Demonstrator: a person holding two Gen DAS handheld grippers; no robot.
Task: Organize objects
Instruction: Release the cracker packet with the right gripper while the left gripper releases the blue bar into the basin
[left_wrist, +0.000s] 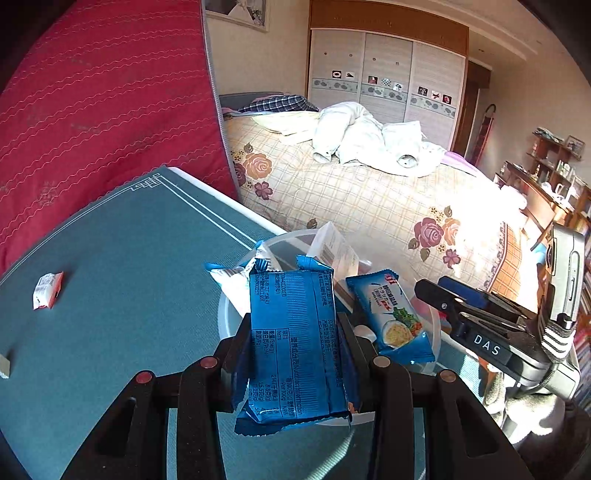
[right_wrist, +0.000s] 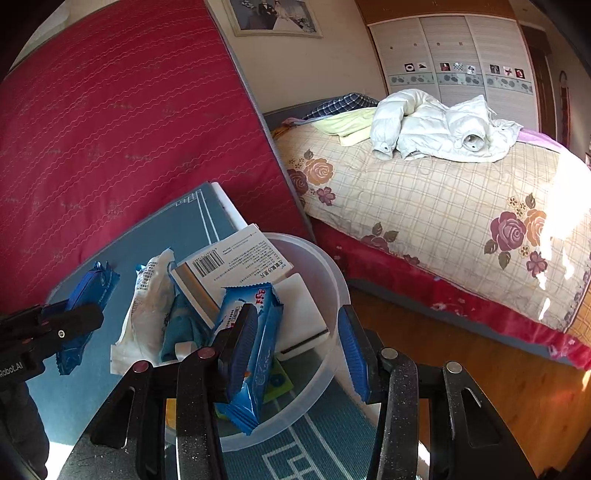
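My left gripper (left_wrist: 293, 325) is shut on a blue snack packet (left_wrist: 295, 343) and holds it upright at the near rim of a clear plastic tub (left_wrist: 437, 325). The right wrist view shows the same packet (right_wrist: 83, 317) in that gripper (right_wrist: 70, 325) left of the tub (right_wrist: 332, 280). My right gripper (right_wrist: 299, 339) is open over the tub, its fingers either side of a second blue packet (right_wrist: 258, 332) that leans in the tub. The tub also holds a white box (right_wrist: 236, 262) and a white wrapper (right_wrist: 147, 306). My right gripper also shows in the left wrist view (left_wrist: 465, 299).
The tub stands at the far right edge of a teal table mat (left_wrist: 110, 295). A small red and white packet (left_wrist: 48, 290) lies on the mat at the left. A red mattress (left_wrist: 92, 110) leans behind the table. A bed (right_wrist: 443, 192) and wooden floor (right_wrist: 480, 387) lie beyond.
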